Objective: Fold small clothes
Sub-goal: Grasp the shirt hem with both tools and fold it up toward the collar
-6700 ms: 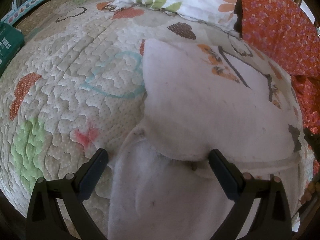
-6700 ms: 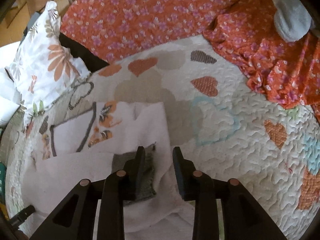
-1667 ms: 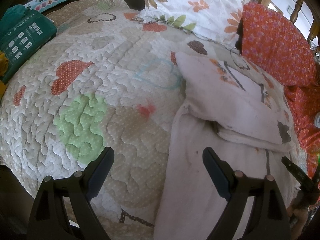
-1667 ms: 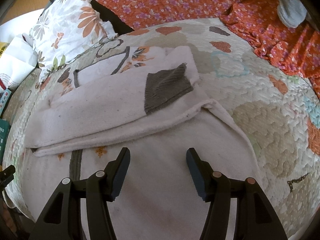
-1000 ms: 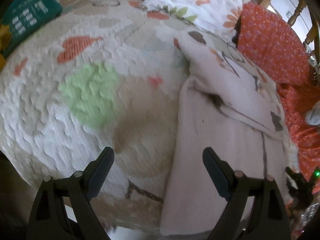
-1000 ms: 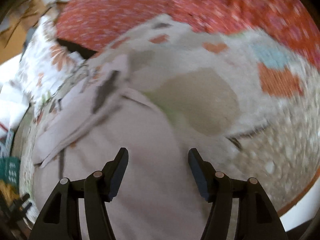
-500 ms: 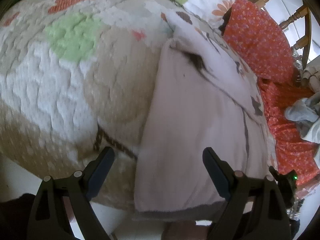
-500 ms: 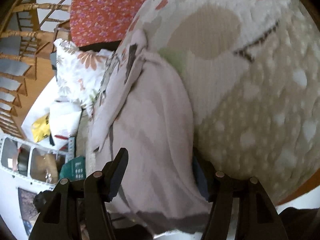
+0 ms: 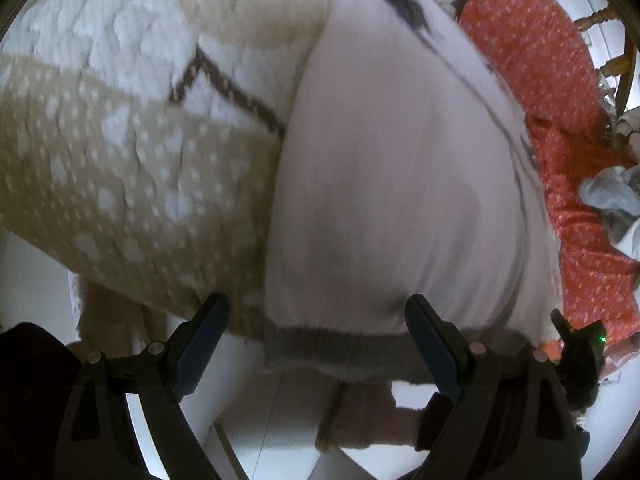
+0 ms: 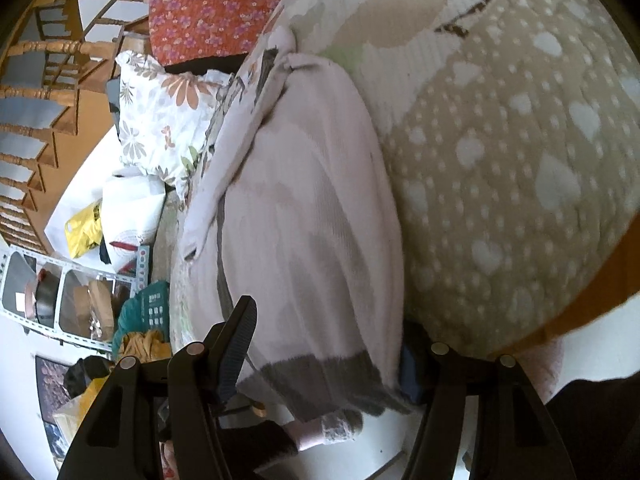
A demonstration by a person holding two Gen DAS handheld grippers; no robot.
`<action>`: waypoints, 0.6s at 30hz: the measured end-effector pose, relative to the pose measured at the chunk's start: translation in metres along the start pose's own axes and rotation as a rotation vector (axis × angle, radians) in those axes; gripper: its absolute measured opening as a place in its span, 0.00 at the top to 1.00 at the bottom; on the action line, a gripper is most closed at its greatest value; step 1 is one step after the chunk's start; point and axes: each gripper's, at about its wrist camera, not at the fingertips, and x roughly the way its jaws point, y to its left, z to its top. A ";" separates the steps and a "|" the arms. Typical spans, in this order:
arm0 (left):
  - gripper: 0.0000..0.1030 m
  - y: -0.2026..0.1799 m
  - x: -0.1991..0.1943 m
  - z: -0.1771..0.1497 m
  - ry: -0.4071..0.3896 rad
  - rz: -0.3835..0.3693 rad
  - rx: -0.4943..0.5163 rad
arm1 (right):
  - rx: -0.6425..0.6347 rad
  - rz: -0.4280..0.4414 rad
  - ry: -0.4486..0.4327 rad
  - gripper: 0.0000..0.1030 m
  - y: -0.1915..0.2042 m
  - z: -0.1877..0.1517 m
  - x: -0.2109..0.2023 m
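A white knitted garment with a grey hem lies on the quilted bed, its upper part folded over. The hem hangs over the bed's near edge. My left gripper is open and low at that edge, and the hem's left corner sits between its fingers, untouched. From the right wrist view the garment runs away from me. The right gripper is open around the hem's other corner, and the cloth partly hides its right finger. The right gripper also shows at the left wrist view's right edge.
The heart-patterned quilt covers the bed. Orange floral fabric and a grey cloth lie to the right. A floral pillow, wooden chair, teal pack and shelf are beyond. White floor lies below the edge.
Both grippers came down and back to the bed's near edge. The grey hem, out of view a second ago, now lies between the jaws. Neither opening changed.
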 end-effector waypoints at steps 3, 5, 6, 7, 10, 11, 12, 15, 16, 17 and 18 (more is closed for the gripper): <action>0.25 -0.004 0.003 -0.007 0.023 0.001 0.020 | -0.003 -0.017 0.014 0.35 0.000 -0.011 0.003; 0.45 -0.007 0.003 -0.012 0.039 0.015 0.040 | -0.020 -0.039 0.015 0.35 0.001 -0.018 0.003; 0.60 -0.008 0.003 -0.014 0.045 0.018 0.047 | -0.034 -0.055 0.018 0.35 0.003 -0.021 0.003; 0.74 -0.008 0.002 -0.015 0.048 0.017 0.051 | -0.045 -0.073 0.023 0.38 0.004 -0.024 0.003; 0.91 -0.016 -0.005 -0.018 0.051 -0.018 0.055 | -0.093 -0.157 0.040 0.65 0.008 -0.029 0.007; 0.91 -0.017 -0.010 -0.020 0.042 -0.023 0.054 | -0.102 -0.169 0.047 0.78 0.009 -0.030 0.008; 0.91 -0.018 -0.016 -0.021 0.033 -0.039 0.050 | -0.111 -0.172 0.047 0.79 0.011 -0.030 0.006; 0.91 -0.016 -0.042 -0.019 -0.001 -0.123 0.014 | -0.157 -0.165 0.031 0.85 0.024 -0.030 -0.004; 0.91 -0.016 -0.049 -0.016 -0.013 -0.145 0.006 | -0.163 -0.147 0.030 0.86 0.027 -0.028 -0.008; 0.91 -0.014 -0.057 -0.011 -0.028 -0.170 -0.005 | -0.168 -0.121 0.026 0.86 0.034 -0.024 -0.012; 0.91 -0.014 -0.064 -0.004 -0.043 -0.196 -0.018 | -0.173 -0.110 0.021 0.86 0.040 -0.021 -0.015</action>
